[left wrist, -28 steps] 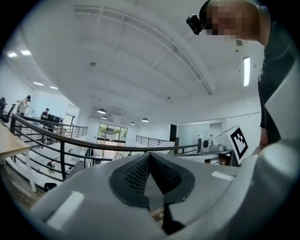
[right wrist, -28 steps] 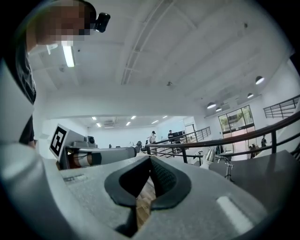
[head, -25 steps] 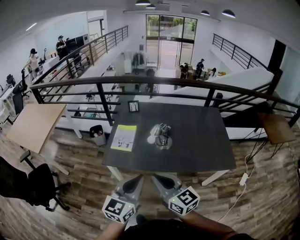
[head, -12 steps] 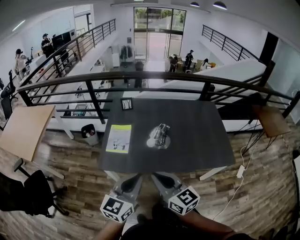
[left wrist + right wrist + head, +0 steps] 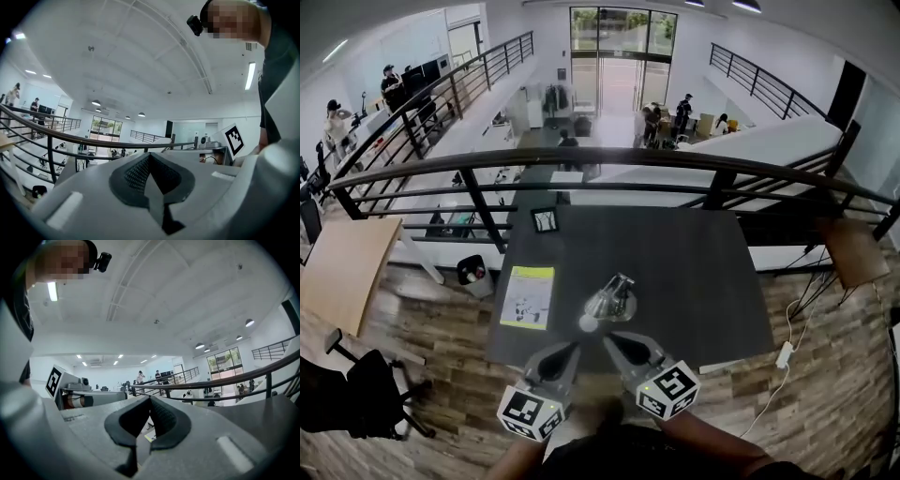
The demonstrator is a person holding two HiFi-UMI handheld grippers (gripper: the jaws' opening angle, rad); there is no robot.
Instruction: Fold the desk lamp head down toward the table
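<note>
Left claw [image 5: 572, 349] and right claw [image 5: 611, 339] both closed, empty, held level; lamp [image 5: 606, 302] just ahead on table [image 5: 694, 272], probably lining up.

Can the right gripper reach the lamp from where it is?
Probably yes. The right gripper is near the front edge of the table, just short of the desk lamp, with nothing between them. Its fingers are shut, though.

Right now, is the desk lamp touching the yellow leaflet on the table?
Apart. The head view shows the desk lamp sitting to the right of the yellow leaflet, with a strip of bare dark table between them.
</note>
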